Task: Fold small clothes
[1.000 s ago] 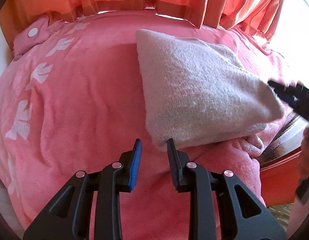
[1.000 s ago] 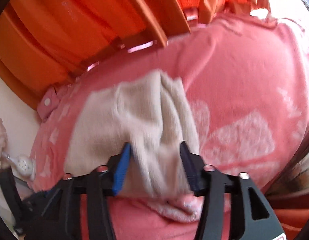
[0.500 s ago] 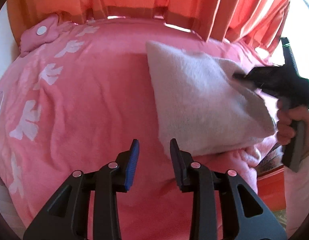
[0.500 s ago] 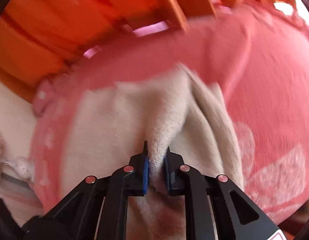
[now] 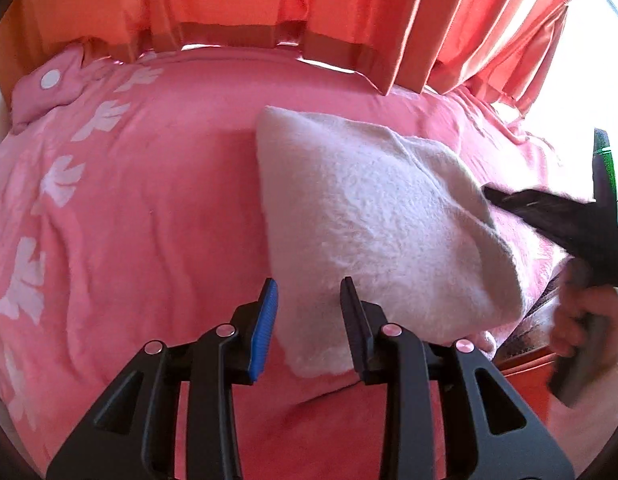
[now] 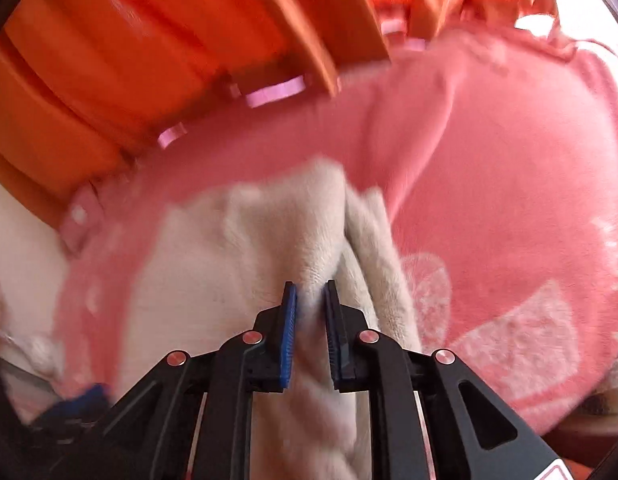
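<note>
A cream fuzzy garment (image 5: 373, 232) lies folded on the pink blanket (image 5: 157, 216). My left gripper (image 5: 309, 300) is open, its jaws either side of the garment's near corner, not closed on it. My right gripper (image 6: 309, 300) is shut on a raised fold of the same garment (image 6: 269, 248), pinching it up off the blanket. In the left wrist view the right gripper (image 5: 493, 196) shows as a black shape at the garment's right edge, held by a hand (image 5: 581, 320).
Orange curtains (image 5: 309, 8) hang behind the bed along the far edge. The blanket has white flower prints (image 5: 61, 180) at left. A pink snap tab (image 5: 49, 80) sits at the far left corner. The bed's right edge drops off near the hand.
My right gripper closed on a fold of the garment and lifted it. My left gripper moved forward so its open jaws straddle the garment's near corner.
</note>
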Motion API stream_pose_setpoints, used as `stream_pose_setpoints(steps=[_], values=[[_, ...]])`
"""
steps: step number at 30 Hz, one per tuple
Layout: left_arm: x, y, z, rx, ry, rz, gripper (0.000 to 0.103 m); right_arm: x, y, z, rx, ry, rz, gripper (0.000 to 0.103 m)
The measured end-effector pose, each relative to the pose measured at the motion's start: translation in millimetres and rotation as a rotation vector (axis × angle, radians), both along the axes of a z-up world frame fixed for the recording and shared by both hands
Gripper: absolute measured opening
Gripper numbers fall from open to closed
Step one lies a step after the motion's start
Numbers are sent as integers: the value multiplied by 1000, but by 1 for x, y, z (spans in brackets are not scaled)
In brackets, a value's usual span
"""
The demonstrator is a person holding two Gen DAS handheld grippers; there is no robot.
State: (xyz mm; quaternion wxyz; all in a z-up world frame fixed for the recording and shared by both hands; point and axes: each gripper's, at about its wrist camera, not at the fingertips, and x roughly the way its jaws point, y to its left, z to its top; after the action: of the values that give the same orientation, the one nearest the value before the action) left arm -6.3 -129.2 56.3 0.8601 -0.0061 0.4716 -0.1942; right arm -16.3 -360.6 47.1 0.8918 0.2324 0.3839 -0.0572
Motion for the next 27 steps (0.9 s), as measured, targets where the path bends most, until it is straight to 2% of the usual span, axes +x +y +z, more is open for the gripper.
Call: stream_pose_setpoints(steps=[2,3,5,6,7,9,10,12,14,15,16,17,20,23,24,25,27], values=[[1,-5,-2,4,1,-1,32,-19,7,7,-1,-25,26,15],[2,-7,-3,9,-2,-2,32,-23,13,-1,-7,1,48,15],[2,-11,-7,27,-8,-2,32,-19,24,-35,-32,113,85,14],[2,-13,-8,36,-8,-1,32,-16,27,-56,-42,165,89,7],[2,-15,-10,39,-6,-4,32,-22,28,-63,-45,141,83,6],[1,-17,-9,69,-17,-6,32,-28,31,-47,-58,136,64,7],[-1,-18,-7,80,-26,-10,32,-32,34,-33,-80,109,55,11],[-2,-17,-4,82,-29,-6,32,-41,46,-11,-131,55,82,11],[-2,-17,-4,83,-26,-3,32,-40,55,-20,-162,96,121,11],[-2,-18,-5,85,-26,1,32,-36,57,-39,-170,159,135,10],[-3,-18,-5,86,-28,4,32,-27,56,-54,-163,210,136,4],[-3,-19,-5,86,-26,4,32,-29,54,-67,-137,205,135,4],[-7,-21,-3,110,-39,1,32,-39,54,-49,-126,176,109,6],[-7,-20,-3,117,-36,18,38,-51,45,-28,-103,105,87,14],[-7,-19,-2,114,-33,22,38,-54,40,-22,-101,90,68,22],[-6,-18,-2,110,-28,23,39,-56,35,-18,-107,79,43,38],[-6,-16,1,93,-25,25,45,-59,30,-13,-113,66,15,48]])
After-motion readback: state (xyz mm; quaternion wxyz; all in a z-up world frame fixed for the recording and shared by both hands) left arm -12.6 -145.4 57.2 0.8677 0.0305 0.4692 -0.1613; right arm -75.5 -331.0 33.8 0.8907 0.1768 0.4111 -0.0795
